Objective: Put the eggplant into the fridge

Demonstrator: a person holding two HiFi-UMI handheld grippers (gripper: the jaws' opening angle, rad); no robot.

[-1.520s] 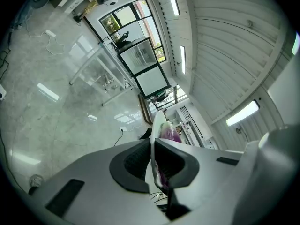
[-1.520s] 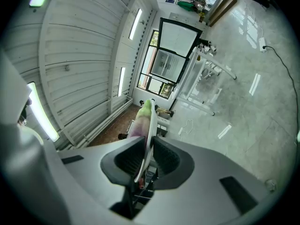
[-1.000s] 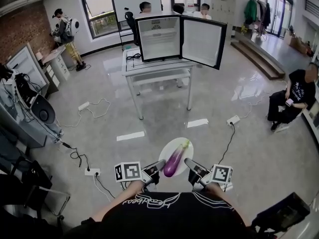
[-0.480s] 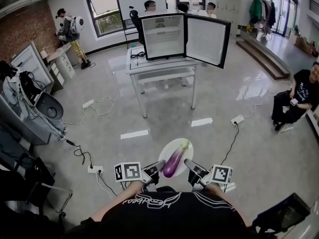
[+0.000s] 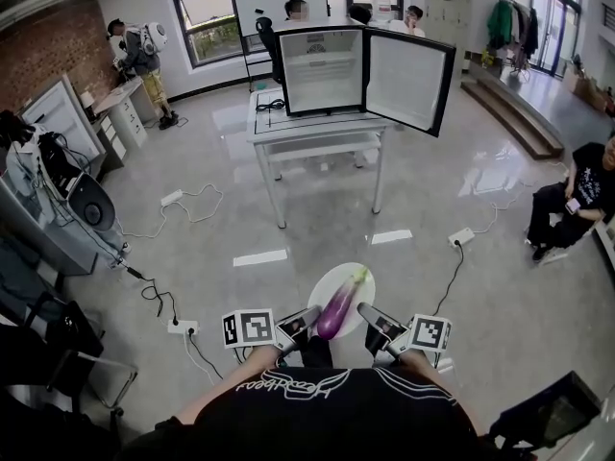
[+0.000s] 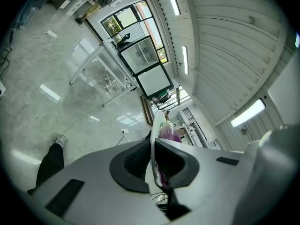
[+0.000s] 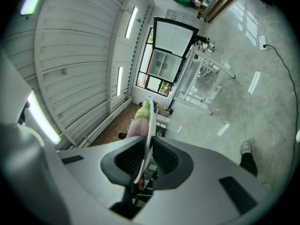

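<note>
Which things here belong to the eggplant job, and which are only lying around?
Job: eggplant, plate under it, open fridge, table, left gripper and right gripper clamped on the plate.
Lying about: power strip, floor cable, tape strips, seated person.

Open fridge point(image 5: 320, 70) ahead; cables point(image 5: 445, 281) across floor point(image 5: 317, 224)

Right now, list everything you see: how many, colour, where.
eggplant: one, purple, on the plate.
plate: one, white, held between both grippers.
fridge: one, black, door open, on the table.
table: one, white, mid-room.
power strips: three, white, on the floor.
tape strips: two, white, floor before table.
seated person: one, dark clothes, far right.
left gripper: one, grey, shut on plate's left rim.
right gripper: one, grey, shut on plate's right rim.
</note>
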